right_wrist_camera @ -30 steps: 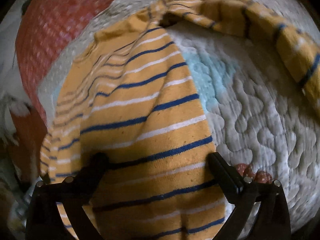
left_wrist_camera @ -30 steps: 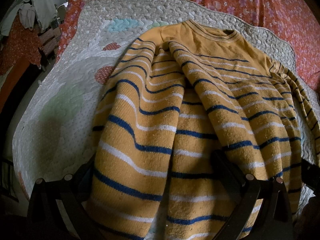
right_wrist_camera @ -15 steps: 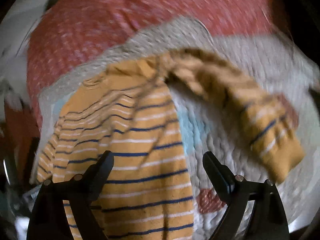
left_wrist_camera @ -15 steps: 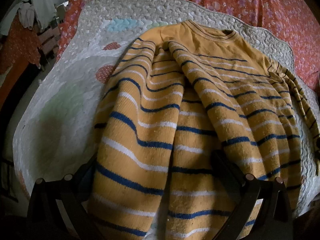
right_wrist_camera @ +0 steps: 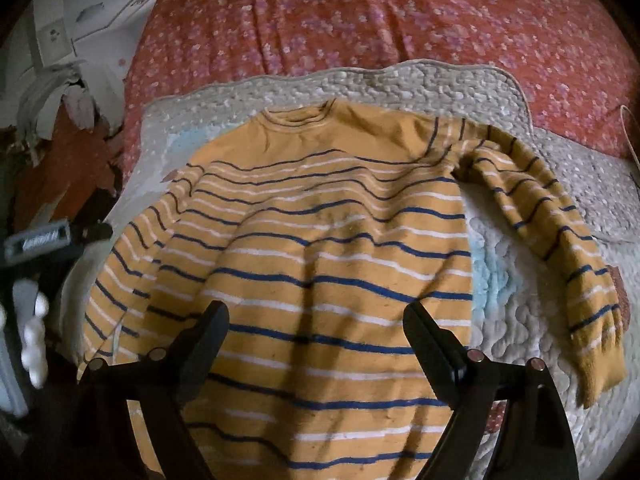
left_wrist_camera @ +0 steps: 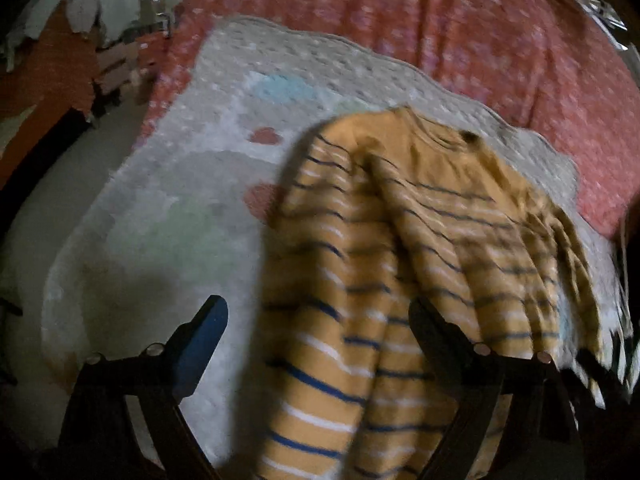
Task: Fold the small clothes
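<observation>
A yellow sweater (right_wrist_camera: 320,248) with blue and white stripes lies front down on a white quilted mat (right_wrist_camera: 516,312). Its right sleeve (right_wrist_camera: 560,240) stretches out across the mat. The other sleeve (left_wrist_camera: 320,280) is folded in over the body, blurred in the left wrist view. My right gripper (right_wrist_camera: 316,320) hovers open above the lower body of the sweater, holding nothing. Lifted off the cloth, my left gripper (left_wrist_camera: 320,320) has jaws that are closing while still wide. The sweater's folded edge lies beneath them, untouched by the pads.
The mat lies on a red floral bedspread (right_wrist_camera: 360,20). A grey and black device (right_wrist_camera: 36,240) sits at the left edge of the right wrist view. Clothes and furniture (left_wrist_camera: 60,40) crowd the floor beside the bed. Bare mat (left_wrist_camera: 160,240) shows left of the sweater.
Both grippers have lifted and pulled back from the sweater. The left one shifted left, so cloth no longer fills its jaws. The right one rolled level, bringing the whole sweater into view.
</observation>
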A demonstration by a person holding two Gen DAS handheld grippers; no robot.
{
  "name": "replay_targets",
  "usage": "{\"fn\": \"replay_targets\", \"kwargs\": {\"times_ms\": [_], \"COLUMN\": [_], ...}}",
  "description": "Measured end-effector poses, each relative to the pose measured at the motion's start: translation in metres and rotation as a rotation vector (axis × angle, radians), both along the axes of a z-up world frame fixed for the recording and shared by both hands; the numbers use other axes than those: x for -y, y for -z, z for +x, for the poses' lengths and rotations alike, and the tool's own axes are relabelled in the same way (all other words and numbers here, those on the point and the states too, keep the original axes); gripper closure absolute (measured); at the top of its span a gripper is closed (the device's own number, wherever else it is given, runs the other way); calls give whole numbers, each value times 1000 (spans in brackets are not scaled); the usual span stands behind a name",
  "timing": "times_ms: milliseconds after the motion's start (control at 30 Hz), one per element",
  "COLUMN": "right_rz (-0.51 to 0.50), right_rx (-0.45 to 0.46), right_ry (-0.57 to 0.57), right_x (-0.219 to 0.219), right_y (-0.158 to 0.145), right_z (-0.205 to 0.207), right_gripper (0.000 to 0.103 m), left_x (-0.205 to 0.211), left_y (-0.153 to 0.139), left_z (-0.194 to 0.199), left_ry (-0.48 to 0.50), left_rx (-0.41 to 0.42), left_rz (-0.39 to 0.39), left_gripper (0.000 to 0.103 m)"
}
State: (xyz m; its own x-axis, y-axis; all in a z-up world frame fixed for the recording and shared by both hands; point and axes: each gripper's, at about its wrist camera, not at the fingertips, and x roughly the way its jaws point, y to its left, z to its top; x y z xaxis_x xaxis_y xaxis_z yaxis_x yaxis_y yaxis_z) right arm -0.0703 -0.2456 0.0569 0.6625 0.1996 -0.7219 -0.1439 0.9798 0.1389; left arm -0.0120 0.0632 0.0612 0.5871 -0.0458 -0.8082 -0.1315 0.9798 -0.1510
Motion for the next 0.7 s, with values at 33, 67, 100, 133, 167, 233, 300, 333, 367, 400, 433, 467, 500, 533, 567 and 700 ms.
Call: {"fn": "replay_targets", "kwargs": {"times_ms": [33,67,100,133,167,233,300,333,367,400,433,467,500,533,567,700], "right_rz": [0,1,4,7,9,14,11,9,7,6,6,7,10,19,29,87], "right_rx": [-3,-5,-7,-10,-12,-17,-21,-25,-26,-29,-32,-34,-38,-44,-51,-72], "right_ry": [1,2,4,12,16,26,25,27,33,37,42,48,59,72,81,138], "right_x": [0,0,1,-1,0,1,3,4,1,3,6,8,12,16,19,38], "right_y": [1,1,1,1,1,3,4,4,5,5,6,6,7,8,9,11], "right_z": [1,2,2,3,3,4,5,6,5,6,7,7,8,10,11,16], "right_gripper": [11,11,11,11,11,11,13,15,15,17,18,18,19,19,19,19], "left_x": [-8,-14,-18,-21,-21,-19,-12,-10,-8,-8,-11,-15,-21,-29,-38,-55], "left_y": [1,3,7,14,22,38,51,49,46,43,38,34,30,27,24,16], "left_z": [7,12,19,27,34,46,55,55,57,61,66,70,76,83,90,99], "left_ry": [-18,-27,-32,-34,-28,14,43,50,57,47,23,7,-16,-42,-62,-76], "left_rx": [-15,-27,-42,-69,-100,-167,-230,-219,-220,-218,-202,-193,-183,-177,-174,-182], "left_rz": [-5,-13,-16,-8,-5,-31,17,36,60,98,154,186,222,252,271,212], "left_gripper": [11,11,11,11,12,36,81,86,91,91,91,91,91,91,91,85]}}
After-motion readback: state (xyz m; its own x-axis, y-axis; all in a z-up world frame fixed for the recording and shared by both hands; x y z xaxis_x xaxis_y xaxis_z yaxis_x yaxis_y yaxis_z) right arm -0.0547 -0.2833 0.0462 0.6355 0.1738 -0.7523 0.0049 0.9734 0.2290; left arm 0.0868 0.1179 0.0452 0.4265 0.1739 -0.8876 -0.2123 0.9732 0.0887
